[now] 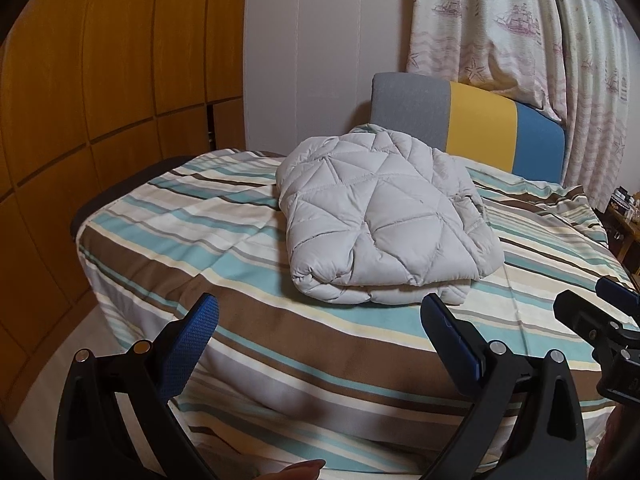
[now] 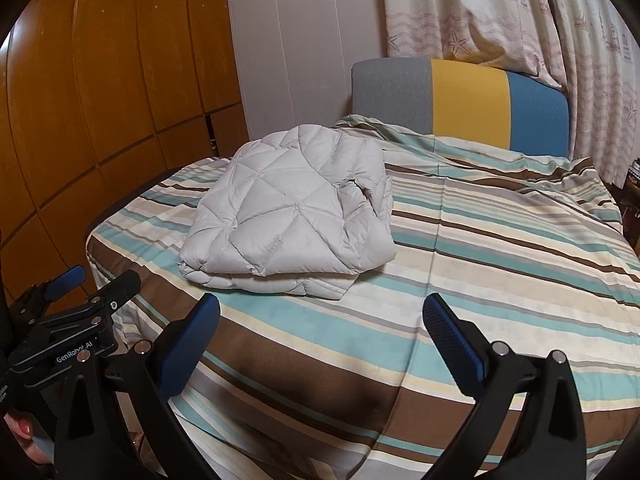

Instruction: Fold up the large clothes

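A light grey quilted jacket (image 1: 380, 216) lies folded into a thick bundle on the striped bed (image 1: 256, 320). It also shows in the right wrist view (image 2: 288, 220). My left gripper (image 1: 320, 312) is open and empty, held back from the bundle above the bed's near edge. My right gripper (image 2: 320, 312) is open and empty, to the right of the left one and also short of the bundle. The right gripper shows at the right edge of the left wrist view (image 1: 600, 312); the left gripper shows at the left of the right wrist view (image 2: 80, 284).
The bed (image 2: 500, 240) has a grey, yellow and blue headboard (image 1: 480, 124) at the far end. Wooden wardrobe doors (image 1: 100, 100) stand on the left. Patterned curtains (image 1: 520, 32) hang at the back right. A small table with items (image 1: 624, 208) is at the far right.
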The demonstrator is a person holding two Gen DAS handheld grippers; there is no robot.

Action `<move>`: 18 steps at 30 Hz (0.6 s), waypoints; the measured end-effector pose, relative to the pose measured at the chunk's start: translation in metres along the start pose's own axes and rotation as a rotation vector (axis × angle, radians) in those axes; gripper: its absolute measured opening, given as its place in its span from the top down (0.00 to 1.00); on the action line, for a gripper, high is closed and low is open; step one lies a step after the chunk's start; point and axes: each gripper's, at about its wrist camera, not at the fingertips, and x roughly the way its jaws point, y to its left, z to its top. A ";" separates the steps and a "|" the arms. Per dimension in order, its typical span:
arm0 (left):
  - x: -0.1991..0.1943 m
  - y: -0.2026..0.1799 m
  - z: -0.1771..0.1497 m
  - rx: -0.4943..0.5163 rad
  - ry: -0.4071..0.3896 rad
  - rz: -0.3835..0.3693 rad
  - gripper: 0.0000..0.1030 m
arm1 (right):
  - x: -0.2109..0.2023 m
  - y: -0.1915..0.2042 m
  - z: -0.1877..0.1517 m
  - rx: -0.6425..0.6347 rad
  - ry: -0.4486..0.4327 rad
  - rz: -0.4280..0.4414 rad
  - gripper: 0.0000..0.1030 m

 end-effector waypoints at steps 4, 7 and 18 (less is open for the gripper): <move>0.000 0.000 -0.002 0.000 0.002 0.004 0.03 | -0.001 -0.001 -0.001 0.002 0.000 -0.003 0.02; 0.001 -0.001 -0.003 -0.001 0.007 0.001 0.03 | -0.001 -0.003 -0.002 0.007 0.005 -0.005 0.02; -0.001 -0.005 -0.005 0.010 0.003 -0.010 0.03 | -0.002 -0.005 -0.002 0.011 0.007 -0.007 0.02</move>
